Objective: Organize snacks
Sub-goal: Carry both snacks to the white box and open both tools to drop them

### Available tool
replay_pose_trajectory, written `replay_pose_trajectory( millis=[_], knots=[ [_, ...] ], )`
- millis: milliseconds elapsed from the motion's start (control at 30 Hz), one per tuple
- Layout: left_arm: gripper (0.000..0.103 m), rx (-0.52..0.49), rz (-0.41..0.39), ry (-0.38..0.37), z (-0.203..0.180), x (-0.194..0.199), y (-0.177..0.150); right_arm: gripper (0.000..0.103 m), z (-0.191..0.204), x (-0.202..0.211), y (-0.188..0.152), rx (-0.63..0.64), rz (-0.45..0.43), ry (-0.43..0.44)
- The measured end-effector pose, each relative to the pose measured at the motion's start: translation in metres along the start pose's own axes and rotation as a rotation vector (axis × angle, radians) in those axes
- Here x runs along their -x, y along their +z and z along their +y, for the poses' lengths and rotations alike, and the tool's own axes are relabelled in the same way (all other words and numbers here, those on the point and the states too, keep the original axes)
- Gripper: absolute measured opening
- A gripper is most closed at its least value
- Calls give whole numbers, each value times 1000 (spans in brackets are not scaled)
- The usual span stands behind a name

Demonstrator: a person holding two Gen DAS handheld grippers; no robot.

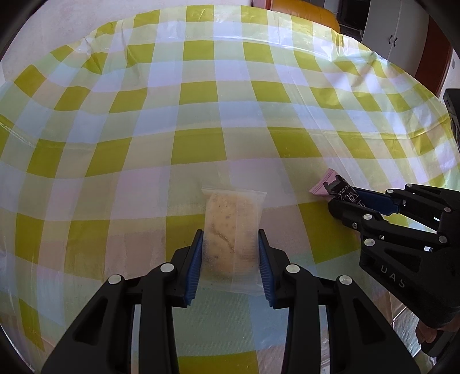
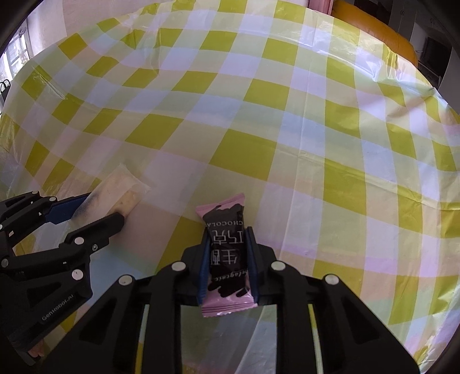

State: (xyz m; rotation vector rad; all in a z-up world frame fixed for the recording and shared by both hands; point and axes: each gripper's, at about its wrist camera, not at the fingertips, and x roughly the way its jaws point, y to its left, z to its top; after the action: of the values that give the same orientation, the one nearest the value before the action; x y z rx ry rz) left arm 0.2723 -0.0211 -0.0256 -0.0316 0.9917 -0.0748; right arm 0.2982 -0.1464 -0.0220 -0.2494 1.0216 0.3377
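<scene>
Left wrist view: our left claw (image 1: pixel 230 259) grips a clear packet (image 1: pixel 231 238) holding a biscuit; our right claw (image 2: pixel 227 259) clamps the pink chocolate wrapper (image 2: pixel 225 256) above the tabletop (image 1: pixel 201 115)

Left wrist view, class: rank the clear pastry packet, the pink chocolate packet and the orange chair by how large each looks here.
1. Clear pastry packet, nearest the camera, held in the left gripper.
2. Orange chair, only its top shows.
3. Pink chocolate packet, partly hidden by the right gripper.
The last two look close; distance and hiding make that order unsure.
</scene>
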Motion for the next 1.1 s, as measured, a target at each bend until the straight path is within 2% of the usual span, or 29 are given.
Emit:
replay_pose_trajectory(
  millis=[167,367,700,967,1100],
  knots=[
    [35,-31,-14,-22,-18,18,-5,22,-19,26,-21,-65,-10,-36],
    [35,-98,-26,-84,-61,42,-14,22,-44,61,-62,-133,-6,-91],
    [35,-274,-20,-244,-169,83,-47,22,-103,129,-148,-294,-16,-204],
    [35,-405,38,-379,-251,104,-86,22,-149,174,-231,-435,10,-306],
    [35,-471,67,-419,-287,113,-106,22,-165,190,-272,-500,36,-342]
  ],
)
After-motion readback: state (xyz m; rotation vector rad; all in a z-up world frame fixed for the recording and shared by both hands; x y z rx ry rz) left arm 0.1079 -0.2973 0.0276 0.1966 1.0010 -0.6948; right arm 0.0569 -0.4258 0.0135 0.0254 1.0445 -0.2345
